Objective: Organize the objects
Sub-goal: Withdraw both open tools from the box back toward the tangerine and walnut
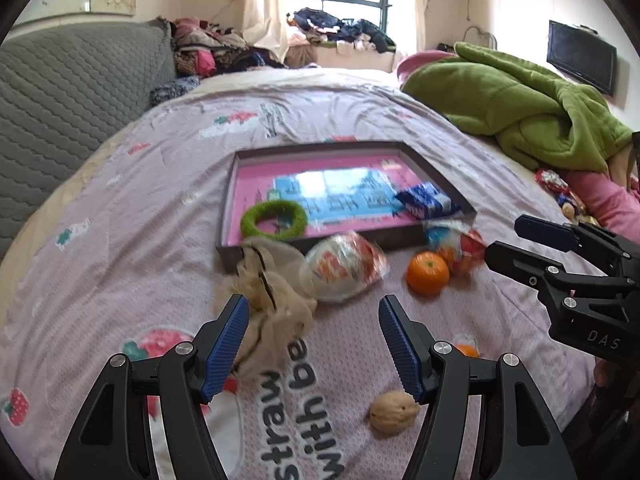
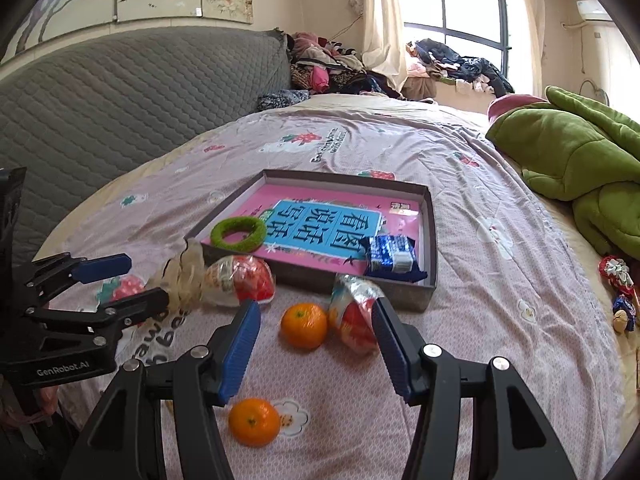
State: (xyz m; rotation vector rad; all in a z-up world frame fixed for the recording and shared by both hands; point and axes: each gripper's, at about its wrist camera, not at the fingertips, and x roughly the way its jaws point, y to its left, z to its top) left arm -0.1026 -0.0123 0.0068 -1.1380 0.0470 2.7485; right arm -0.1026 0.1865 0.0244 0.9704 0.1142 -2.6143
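Your left gripper (image 1: 314, 346) hangs open and empty, a beige scrunchie (image 1: 272, 300) by its left finger and a walnut (image 1: 393, 412) near its right. Your right gripper (image 2: 316, 350) is open too, framing 1 tangerine (image 2: 304, 325) and a wrapped snack (image 2: 354, 312). Beyond, the shallow tray (image 2: 428, 240) holds a green ring (image 2: 238, 233) and a blue packet (image 2: 390, 258).

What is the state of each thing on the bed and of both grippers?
left gripper: open, empty
right gripper: open, empty
tray: holds book, ring, packet
green ring: flat in the tray
blue packet: in the tray
far orange: loose on the bed
near orange: loose on the bed
walnut: loose on the bed
beige scrunchie: crumpled beside the tray
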